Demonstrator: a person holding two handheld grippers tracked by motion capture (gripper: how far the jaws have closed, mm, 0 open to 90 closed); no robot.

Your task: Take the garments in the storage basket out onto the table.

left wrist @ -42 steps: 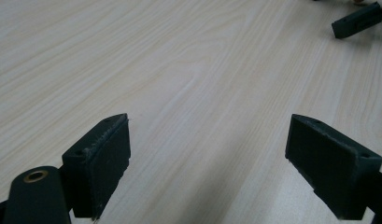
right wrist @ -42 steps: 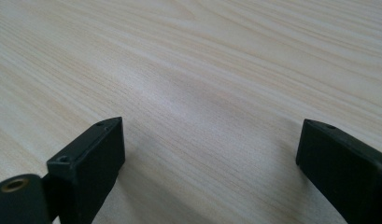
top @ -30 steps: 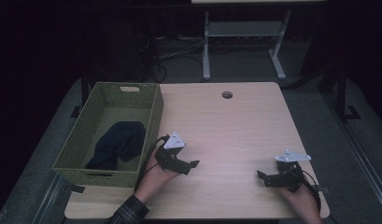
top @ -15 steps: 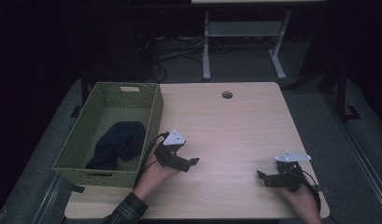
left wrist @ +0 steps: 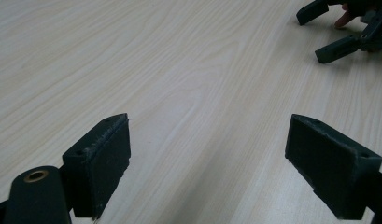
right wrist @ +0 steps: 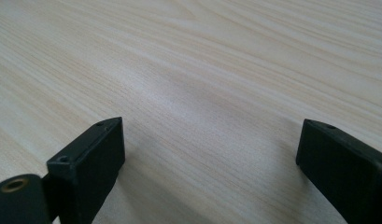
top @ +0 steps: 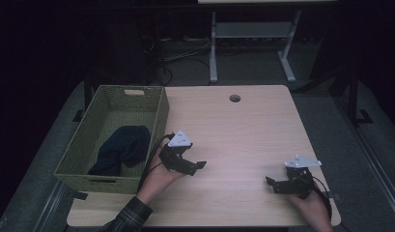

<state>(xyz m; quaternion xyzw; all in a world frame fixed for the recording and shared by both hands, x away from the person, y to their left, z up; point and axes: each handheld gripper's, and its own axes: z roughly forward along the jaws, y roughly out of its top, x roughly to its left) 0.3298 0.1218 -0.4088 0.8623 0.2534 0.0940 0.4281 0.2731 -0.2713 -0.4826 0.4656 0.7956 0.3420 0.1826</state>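
Dark floor, cables and a pale metal frame lie beyond a light wooden table (top: 243, 130), whose far edge has a small round cable hole (top: 234, 98).

On the table's left edge stands a green woven basket (top: 156, 126), and inside it, toward its near end, lies a dark bundled cloth (top: 121, 149), slumped against the basket floor and well below the rim. It is the only loose thing in reach, so the work most likely concerns it.

Closest to it is the left gripper (top: 188, 164), held low over the table just beside the basket's near right corner. Its jaws stand wide apart with nothing between them; the left gripper view looks along them across bare wood grain toward the other gripper farther off. It points away from the basket, toward the middle of the table, which reads as a resting or ready pose rather than a reach.

Well apart from it, near the table's near right corner, the right gripper (top: 276, 184) sits low over the wood, angled toward the table's middle. Its jaws are also spread and hold nothing, with plain tabletop between them in the right gripper view. Both hands keep the tools close to the near edge, probably so the forearms can stay relaxed.
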